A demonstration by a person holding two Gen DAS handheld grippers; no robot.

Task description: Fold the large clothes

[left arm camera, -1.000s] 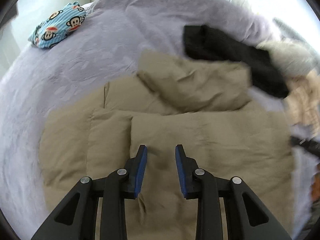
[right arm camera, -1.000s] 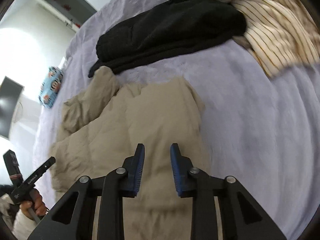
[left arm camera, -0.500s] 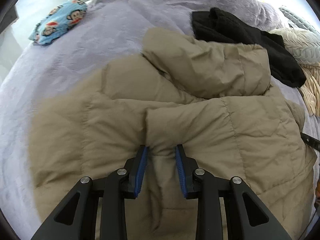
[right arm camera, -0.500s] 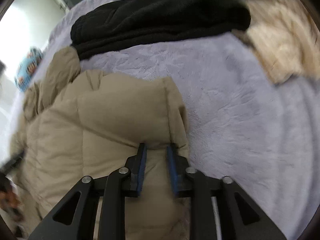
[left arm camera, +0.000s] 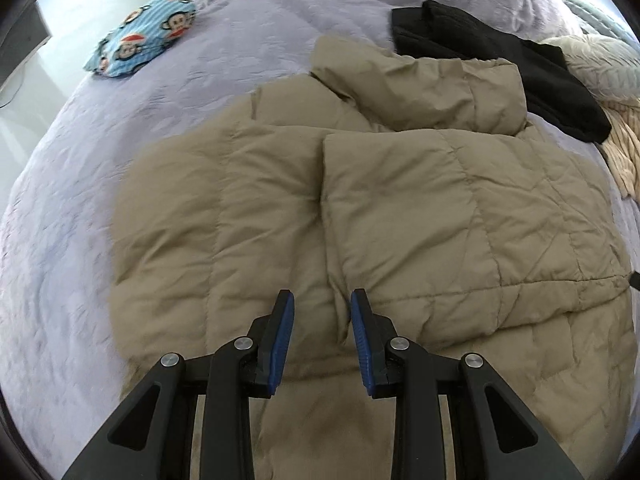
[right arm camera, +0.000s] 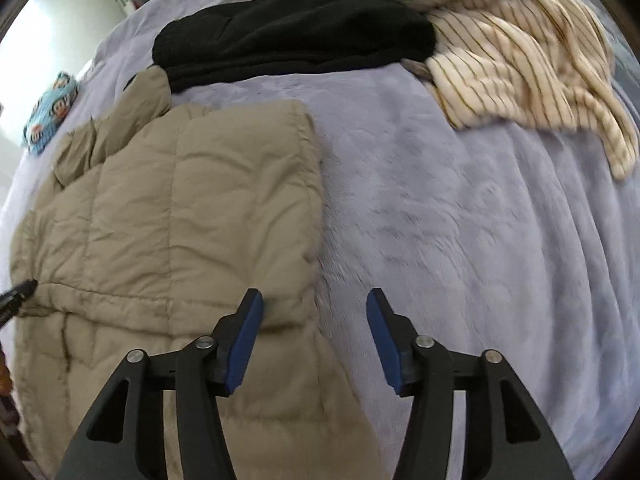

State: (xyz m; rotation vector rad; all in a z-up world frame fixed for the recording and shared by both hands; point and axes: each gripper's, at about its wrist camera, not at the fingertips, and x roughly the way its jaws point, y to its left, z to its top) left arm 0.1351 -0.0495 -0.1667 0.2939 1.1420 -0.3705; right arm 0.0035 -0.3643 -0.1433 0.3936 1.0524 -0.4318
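A large tan quilted puffer jacket [left arm camera: 400, 208] lies spread on a lavender bed cover, one panel folded over its middle. It also shows in the right wrist view [right arm camera: 168, 208]. My left gripper [left arm camera: 322, 300] is open and empty just above the jacket's lower fold edge. My right gripper [right arm camera: 314, 300] is wide open and empty over the jacket's right edge, its left finger above the fabric and its right finger above the bed cover.
A black garment [left arm camera: 500, 52] lies behind the jacket and shows in the right wrist view [right arm camera: 292, 44]. A cream striped garment [right arm camera: 520, 64] lies at the right. A blue monkey-print bundle [left arm camera: 140, 36] sits at the far left. The lavender bed cover [right arm camera: 480, 240] surrounds everything.
Both grippers pinched the jacket half a second ago. Now both have let go and drawn back; the right one opened wide. The jacket panel lies folded flat.
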